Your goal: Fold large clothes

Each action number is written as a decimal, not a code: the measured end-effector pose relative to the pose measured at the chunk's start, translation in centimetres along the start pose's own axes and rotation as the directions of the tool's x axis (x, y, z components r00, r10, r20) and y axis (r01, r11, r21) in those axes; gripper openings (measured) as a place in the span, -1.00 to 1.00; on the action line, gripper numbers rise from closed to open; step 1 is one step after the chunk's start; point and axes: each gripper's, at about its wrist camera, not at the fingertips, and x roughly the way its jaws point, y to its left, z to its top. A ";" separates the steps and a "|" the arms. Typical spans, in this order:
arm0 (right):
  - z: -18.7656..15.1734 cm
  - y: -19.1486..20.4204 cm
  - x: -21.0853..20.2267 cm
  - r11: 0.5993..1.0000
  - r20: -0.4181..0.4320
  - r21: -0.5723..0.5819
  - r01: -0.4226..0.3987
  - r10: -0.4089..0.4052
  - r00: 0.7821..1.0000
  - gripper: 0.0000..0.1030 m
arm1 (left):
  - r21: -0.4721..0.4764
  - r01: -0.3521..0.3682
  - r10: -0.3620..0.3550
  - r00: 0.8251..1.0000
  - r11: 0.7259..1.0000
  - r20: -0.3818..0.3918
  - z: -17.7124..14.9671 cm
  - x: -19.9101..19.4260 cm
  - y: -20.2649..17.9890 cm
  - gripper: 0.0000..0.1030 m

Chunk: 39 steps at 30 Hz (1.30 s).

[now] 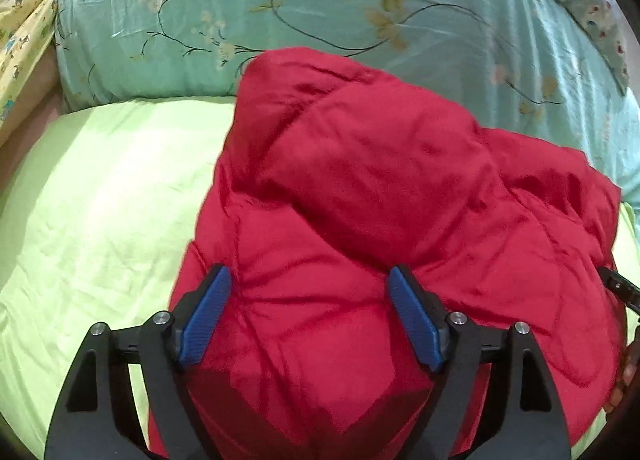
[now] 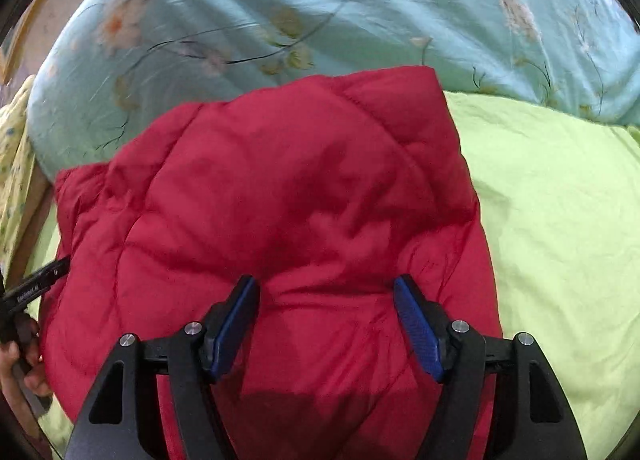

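Observation:
A red quilted puffer jacket [image 1: 380, 188] lies bunched and folded over on the light green sheet [image 1: 100, 200]; it also shows in the right wrist view [image 2: 260, 188]. My left gripper [image 1: 310, 280] is open, its blue pads [image 1: 206, 316] spread wide just above the jacket's near part. My right gripper [image 2: 326, 288] is open too, its pads [image 2: 418, 324] apart over the jacket's near edge. Neither holds cloth. The right gripper's tip shows at the left wrist view's right edge [image 1: 622, 288]; the left gripper shows at the right wrist view's left edge [image 2: 36, 284].
A teal floral duvet [image 1: 320, 4] is heaped behind the jacket, also in the right wrist view [image 2: 320, 8]. A yellow patterned cloth [image 1: 24, 28] hangs at the far left. Green sheet [image 2: 560, 200] lies to the jacket's right.

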 end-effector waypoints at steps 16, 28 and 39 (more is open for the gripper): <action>0.4 -2.2 1.8 0.996 0.005 0.087 -0.028 0.028 1.000 0.40 | -0.074 0.092 -0.092 0.996 0.993 0.008 0.2 -1.4 3.2 0.66; -0.1 -1.8 0.1 0.997 0.027 0.077 -0.020 0.018 0.999 0.41 | -0.176 0.137 -0.139 0.990 0.975 -0.001 -2.7 -3.9 7.7 0.66; 0.0 -1.7 -1.1 0.996 0.043 0.083 -0.036 0.032 0.999 0.41 | -0.195 0.179 -0.185 0.983 0.964 -0.013 -2.8 -3.3 8.4 0.67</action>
